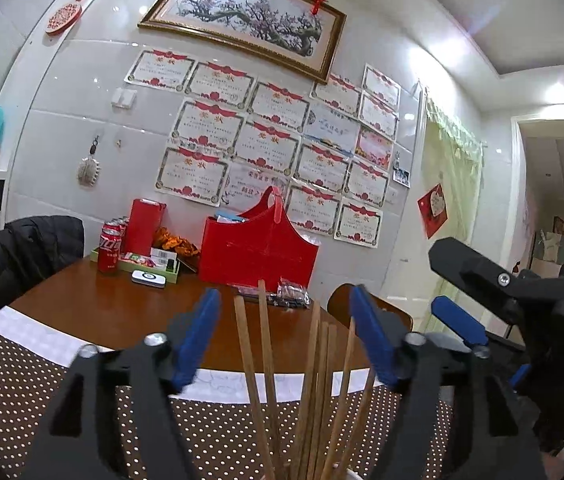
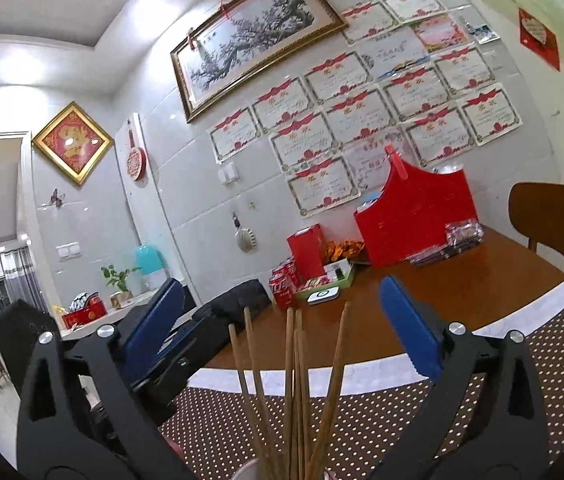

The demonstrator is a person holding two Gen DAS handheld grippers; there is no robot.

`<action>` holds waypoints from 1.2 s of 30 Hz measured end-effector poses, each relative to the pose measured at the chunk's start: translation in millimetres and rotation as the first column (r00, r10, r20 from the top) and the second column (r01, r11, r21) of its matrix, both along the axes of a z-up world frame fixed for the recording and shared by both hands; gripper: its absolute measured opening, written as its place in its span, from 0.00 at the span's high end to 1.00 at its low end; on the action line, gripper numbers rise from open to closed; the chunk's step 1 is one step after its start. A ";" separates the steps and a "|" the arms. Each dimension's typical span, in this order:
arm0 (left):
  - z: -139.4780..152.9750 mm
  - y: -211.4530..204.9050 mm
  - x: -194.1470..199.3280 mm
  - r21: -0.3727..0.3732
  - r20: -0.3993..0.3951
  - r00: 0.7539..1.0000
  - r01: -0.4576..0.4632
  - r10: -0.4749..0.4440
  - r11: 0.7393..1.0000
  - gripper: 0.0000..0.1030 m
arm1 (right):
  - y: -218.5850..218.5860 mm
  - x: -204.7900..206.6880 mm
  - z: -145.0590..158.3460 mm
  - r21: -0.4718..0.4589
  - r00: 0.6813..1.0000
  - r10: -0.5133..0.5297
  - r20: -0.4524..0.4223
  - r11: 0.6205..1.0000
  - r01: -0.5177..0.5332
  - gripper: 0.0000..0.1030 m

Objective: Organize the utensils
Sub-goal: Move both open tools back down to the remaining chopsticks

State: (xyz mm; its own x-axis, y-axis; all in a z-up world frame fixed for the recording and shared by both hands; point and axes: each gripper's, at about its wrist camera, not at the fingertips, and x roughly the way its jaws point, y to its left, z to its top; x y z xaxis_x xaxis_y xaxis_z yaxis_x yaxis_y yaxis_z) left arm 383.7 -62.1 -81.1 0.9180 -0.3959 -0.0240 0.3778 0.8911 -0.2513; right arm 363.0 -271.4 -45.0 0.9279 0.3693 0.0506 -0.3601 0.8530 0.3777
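Observation:
Several wooden chopsticks [image 1: 265, 364] stand upright in a pale cup whose rim [image 1: 356, 474] barely shows at the bottom edge. My left gripper [image 1: 286, 336] is open, its blue pads [image 1: 197, 336] standing on either side of the sticks without touching them. In the right wrist view the same chopsticks [image 2: 294, 376] rise from the cup [image 2: 245, 470] between the blue pads [image 2: 410, 328] of my right gripper [image 2: 282, 320], which is open wide and clear of them. The right gripper also appears in the left wrist view as a black body [image 1: 522, 300] at the right.
A brown dotted cloth [image 1: 13, 380] covers the near part of the wooden table [image 1: 121, 308]. At the back stand a red basket [image 1: 257, 252], a red box [image 1: 146, 224], cola cans [image 1: 109, 248], a green tray [image 1: 149, 266] and a packet [image 1: 292, 292]. A chair with a black jacket [image 1: 21, 256] is at left.

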 end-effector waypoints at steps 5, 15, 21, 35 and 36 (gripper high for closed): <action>17.6 -5.2 -12.5 0.042 0.000 1.000 -0.017 0.017 0.999 0.14 | -5.9 -2.9 15.7 0.014 0.999 -0.036 -0.033 0.999 0.036 0.06; 26.9 13.5 -74.6 0.212 -0.094 0.989 -0.093 0.115 0.973 0.10 | -6.8 -11.4 31.1 0.030 0.997 -0.016 -0.074 0.999 0.019 0.06; 21.7 43.1 -99.2 0.233 -0.134 0.979 -0.120 0.154 0.965 0.10 | 9.3 -26.9 38.1 -0.038 0.994 -0.006 -0.105 0.999 0.002 0.06; -22.9 68.3 -140.6 0.228 -0.314 0.933 -0.107 0.177 0.968 0.10 | -2.7 -95.8 -8.3 -0.154 0.946 0.027 -0.324 0.985 -0.081 0.06; -28.0 66.6 -141.0 0.239 -0.330 0.926 -0.104 0.182 0.965 0.10 | -3.7 -96.7 -13.6 -0.149 0.941 0.036 -0.337 0.985 -0.090 0.06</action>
State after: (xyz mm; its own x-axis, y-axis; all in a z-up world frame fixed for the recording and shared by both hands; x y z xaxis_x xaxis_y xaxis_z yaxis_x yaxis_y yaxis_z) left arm 242.7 4.5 -109.1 0.8830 -0.2108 -0.4194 0.1659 0.9760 -0.1413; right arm 266.3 -275.0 -58.5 0.8560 0.4052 -0.3210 -0.2924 0.8916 0.3457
